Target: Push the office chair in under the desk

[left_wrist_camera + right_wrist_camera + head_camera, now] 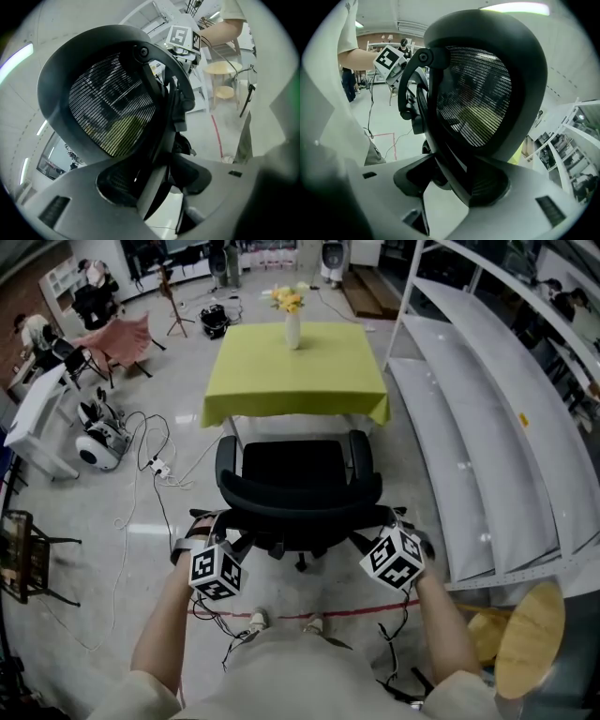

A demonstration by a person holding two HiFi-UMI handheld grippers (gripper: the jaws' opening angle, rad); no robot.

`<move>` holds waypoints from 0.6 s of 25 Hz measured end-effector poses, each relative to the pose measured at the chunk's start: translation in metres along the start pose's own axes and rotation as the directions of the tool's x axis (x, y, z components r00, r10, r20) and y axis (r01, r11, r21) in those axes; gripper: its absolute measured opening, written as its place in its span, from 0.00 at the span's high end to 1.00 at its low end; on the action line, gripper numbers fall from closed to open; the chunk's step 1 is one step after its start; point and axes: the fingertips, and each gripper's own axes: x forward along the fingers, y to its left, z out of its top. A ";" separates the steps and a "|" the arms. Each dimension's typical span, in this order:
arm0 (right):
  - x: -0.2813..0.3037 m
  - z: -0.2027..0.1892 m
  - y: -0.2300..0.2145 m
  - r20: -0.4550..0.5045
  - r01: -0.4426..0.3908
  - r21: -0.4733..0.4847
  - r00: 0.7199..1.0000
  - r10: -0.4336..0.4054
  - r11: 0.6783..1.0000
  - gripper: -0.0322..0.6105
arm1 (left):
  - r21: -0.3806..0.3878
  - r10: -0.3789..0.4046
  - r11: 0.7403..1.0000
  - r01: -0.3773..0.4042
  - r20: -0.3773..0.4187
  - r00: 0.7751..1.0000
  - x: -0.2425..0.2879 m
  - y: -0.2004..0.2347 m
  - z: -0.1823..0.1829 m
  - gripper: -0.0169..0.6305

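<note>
Desk with yellow-green cloth [255,381] over tabletop stands ahead. Black mesh-back office chair [298,470] just before it, seat facing desk, not yet under. Left claw [157,183] clamped on backrest's left rim, right claw [457,183] on right rim. White vase with yellow flowers [292,330] near tabletop's far edge.

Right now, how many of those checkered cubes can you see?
2. One cube rides the left gripper at the office chair's left side; the other cube rides the right gripper at its right. None seems hidden.

Black mesh-back office chair [298,491] upright, facing the desk [295,371], seat just short of its near edge.
</note>
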 end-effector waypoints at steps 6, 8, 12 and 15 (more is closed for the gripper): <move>0.014 0.000 -0.014 0.028 0.002 -0.018 1.000 -0.001 1.000 0.60 | -0.012 0.027 1.000 -0.027 -0.008 1.000 0.015 0.010 -0.002 0.61; 0.017 0.002 -0.024 0.041 0.010 -0.021 0.999 -0.009 1.000 0.60 | -0.017 0.028 0.999 -0.028 -0.011 1.000 0.021 0.019 -0.001 0.61; 0.025 0.003 -0.042 0.054 0.024 -0.023 0.998 -0.023 0.999 0.59 | -0.024 0.034 0.999 -0.035 -0.010 0.999 0.035 0.033 0.004 0.61; 0.034 0.006 -0.051 0.066 0.029 -0.021 0.997 -0.028 0.999 0.59 | -0.041 0.013 0.999 -0.013 -0.011 1.000 0.043 0.043 0.002 0.61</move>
